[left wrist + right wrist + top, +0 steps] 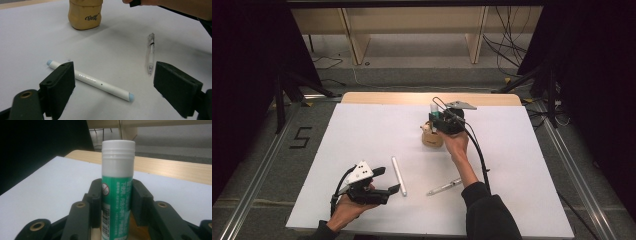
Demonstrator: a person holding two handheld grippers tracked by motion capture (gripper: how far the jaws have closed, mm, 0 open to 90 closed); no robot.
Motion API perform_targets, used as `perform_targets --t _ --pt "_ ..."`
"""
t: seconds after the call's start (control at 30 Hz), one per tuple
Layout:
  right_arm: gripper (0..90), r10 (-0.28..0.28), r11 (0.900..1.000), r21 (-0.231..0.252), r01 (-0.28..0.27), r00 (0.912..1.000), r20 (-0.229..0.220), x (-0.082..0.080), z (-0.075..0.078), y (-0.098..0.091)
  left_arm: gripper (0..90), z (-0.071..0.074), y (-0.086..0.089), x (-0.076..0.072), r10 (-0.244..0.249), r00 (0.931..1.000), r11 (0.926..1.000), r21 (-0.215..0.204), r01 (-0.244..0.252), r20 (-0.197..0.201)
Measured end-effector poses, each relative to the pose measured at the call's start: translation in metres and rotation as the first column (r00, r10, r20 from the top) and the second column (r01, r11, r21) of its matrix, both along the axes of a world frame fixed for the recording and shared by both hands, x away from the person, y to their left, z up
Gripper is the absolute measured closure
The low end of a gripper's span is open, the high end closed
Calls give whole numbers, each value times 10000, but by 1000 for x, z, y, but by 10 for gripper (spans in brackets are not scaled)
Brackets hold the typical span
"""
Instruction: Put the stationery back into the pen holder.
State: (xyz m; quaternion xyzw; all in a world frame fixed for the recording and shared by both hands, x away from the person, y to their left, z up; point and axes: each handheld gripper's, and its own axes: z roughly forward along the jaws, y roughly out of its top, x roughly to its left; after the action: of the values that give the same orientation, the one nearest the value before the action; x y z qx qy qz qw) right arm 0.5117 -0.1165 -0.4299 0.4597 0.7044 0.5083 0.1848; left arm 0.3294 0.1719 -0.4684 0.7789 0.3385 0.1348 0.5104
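On white table [362, 130], one glue stick [117, 187], two pens [91, 80], one holder [84, 13]

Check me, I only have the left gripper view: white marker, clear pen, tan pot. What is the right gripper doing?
Observer: The right gripper is shut on a green glue stick with a white cap, held upright.
Operator: Where is it against the pot?
Observer: In the high view it sits directly over the tan pot, near the table's far edge.
Operator: Is my left gripper on the marker?
Observer: No. The left gripper is open, resting low at the white marker's near end; the clear pen lies to the right.
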Motion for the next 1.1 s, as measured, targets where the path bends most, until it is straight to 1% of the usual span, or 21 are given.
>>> perform_targets --t 0.13,0.6,0.9,0.97,1.03,1.07,1.1 --pt "655 3 10000 -98 -3 10000 -7 0 -2 0 167 0 0 0 -10 10000 10000 20 10 1" --pt "654 -28 9998 -189 28 10000 -28 1 -5 3 167 -1 0 1 -5 10000 10000 37 5 46" --pt "648 36 9996 -280 -40 9999 -115 1 -7 4 167 -1 0 1 -5 10000 10000 52 6 -18" --pt "613 54 9998 -171 -55 9999 -103 0 -7 3 167 -1 0 1 12 10000 10000 23 -12 -15" --pt "546 73 9998 193 -71 9999 -130 0 -5 1 167 -1 0 1 6 10000 10000 24 -6 -9" --pt "534 124 9994 313 -120 9998 -137 0 -4 0 167 -1 0 1 6 10000 10000 20 -6 -21" --pt "517 233 9988 437 -230 9997 -51 -1 -2 -1 167 -1 0 1 -8 10000 10000 34 8 -36"
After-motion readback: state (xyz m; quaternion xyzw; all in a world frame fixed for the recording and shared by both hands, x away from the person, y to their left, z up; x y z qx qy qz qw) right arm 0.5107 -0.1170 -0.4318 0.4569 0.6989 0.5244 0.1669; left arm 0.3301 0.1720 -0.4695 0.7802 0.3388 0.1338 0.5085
